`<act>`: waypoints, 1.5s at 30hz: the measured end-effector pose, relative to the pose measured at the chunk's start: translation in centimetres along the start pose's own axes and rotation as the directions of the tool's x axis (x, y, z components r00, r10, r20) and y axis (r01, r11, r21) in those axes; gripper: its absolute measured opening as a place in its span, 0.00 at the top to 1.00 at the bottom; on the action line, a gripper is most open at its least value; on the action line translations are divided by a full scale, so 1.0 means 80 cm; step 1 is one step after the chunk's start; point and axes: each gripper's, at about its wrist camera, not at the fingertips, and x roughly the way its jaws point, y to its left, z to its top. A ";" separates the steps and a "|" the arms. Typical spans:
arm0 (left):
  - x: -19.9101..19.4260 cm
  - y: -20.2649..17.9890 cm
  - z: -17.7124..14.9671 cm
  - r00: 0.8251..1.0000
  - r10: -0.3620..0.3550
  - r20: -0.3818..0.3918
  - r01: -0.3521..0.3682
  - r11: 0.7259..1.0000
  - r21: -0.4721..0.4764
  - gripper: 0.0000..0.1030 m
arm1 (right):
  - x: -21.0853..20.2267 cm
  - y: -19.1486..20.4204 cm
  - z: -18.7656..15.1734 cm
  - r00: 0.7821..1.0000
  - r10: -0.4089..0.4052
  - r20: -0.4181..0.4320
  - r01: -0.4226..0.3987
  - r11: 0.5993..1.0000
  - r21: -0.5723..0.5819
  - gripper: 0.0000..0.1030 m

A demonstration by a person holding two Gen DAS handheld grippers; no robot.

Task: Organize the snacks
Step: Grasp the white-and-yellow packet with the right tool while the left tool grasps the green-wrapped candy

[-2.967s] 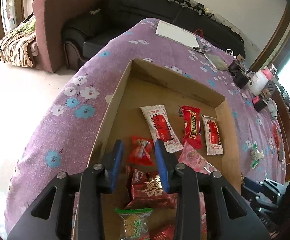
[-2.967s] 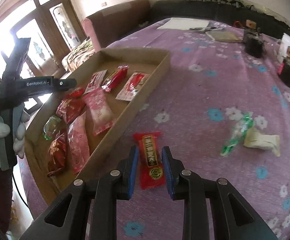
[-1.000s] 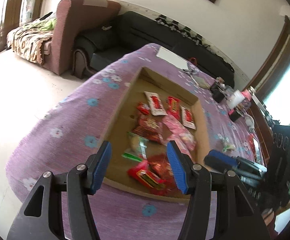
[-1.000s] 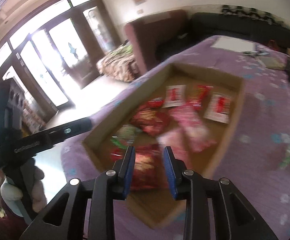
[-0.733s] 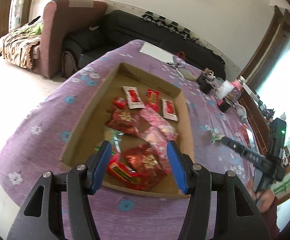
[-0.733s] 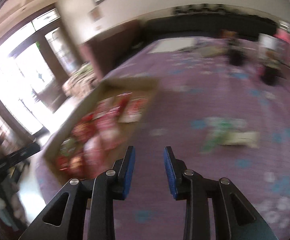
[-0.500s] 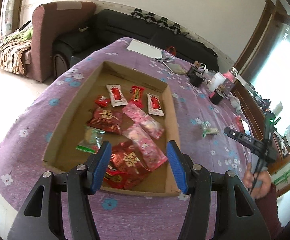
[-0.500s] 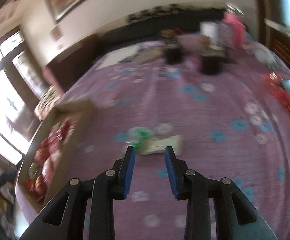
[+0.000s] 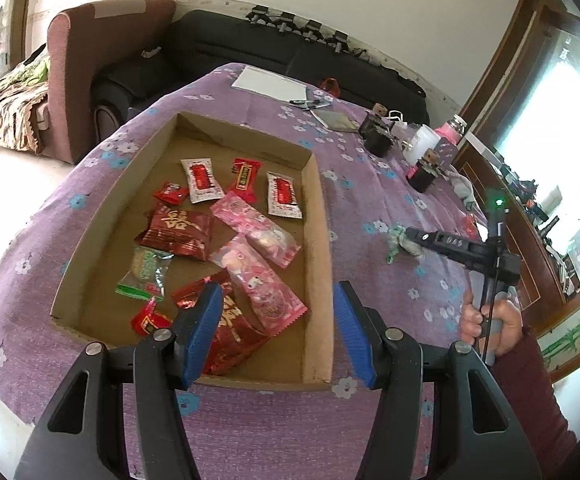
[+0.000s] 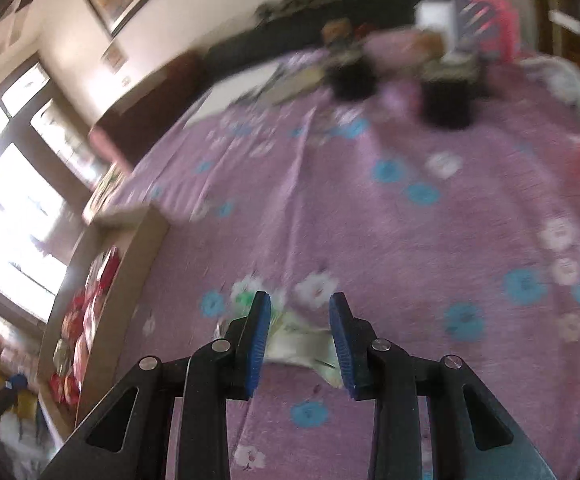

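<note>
Pickup step: your right gripper [image 10: 300, 336] hangs, jaws apart, over the pale green-ended snack packet [image 10: 302, 344] on the purple cloth, beside the cardboard tray [image 9: 317, 216]. Next, lower squarely and pinch. Your left gripper [image 9: 277, 328] waits spread wide and empty above the tray's near end.

cardboard box [image 9: 322, 216]: red, pink snacks inside | pale wrapped snack [image 10: 302, 340]: outside, on tablecloth

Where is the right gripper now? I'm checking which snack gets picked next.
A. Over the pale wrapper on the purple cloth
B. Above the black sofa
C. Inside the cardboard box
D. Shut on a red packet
A: the right gripper has its jaws open around the pale wrapper on the purple cloth, outside the cardboard box.
</note>
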 end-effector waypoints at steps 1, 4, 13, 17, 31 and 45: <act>0.000 -0.003 0.000 1.000 0.000 0.000 0.000 1.000 0.007 0.45 | 0.003 0.002 -0.004 0.999 0.022 -0.029 -0.023 1.000 -0.013 0.67; 0.005 -0.010 0.002 1.000 -0.001 -0.003 0.001 1.000 0.022 0.45 | -0.007 0.006 -0.022 0.994 0.092 -0.055 -0.095 0.994 -0.046 0.67; 0.032 -0.058 0.008 0.999 -0.019 -0.041 0.022 0.998 0.062 0.45 | -0.008 0.039 -0.041 0.996 -0.072 0.052 0.079 0.985 -0.156 0.59; 0.047 -0.081 0.016 0.998 -0.028 -0.058 0.032 0.997 0.072 0.45 | -0.003 0.044 -0.045 0.995 -0.080 0.058 0.089 0.980 -0.178 0.74; 0.190 -0.190 0.047 0.982 0.011 -0.191 0.034 0.973 0.230 0.46 | -0.055 -0.046 -0.034 0.984 -0.161 0.079 0.158 0.986 0.053 0.81; 0.268 -0.227 0.039 0.978 0.099 -0.182 -0.017 0.913 0.408 0.84 | -0.044 -0.055 -0.032 0.986 -0.150 0.077 0.146 0.988 0.053 0.76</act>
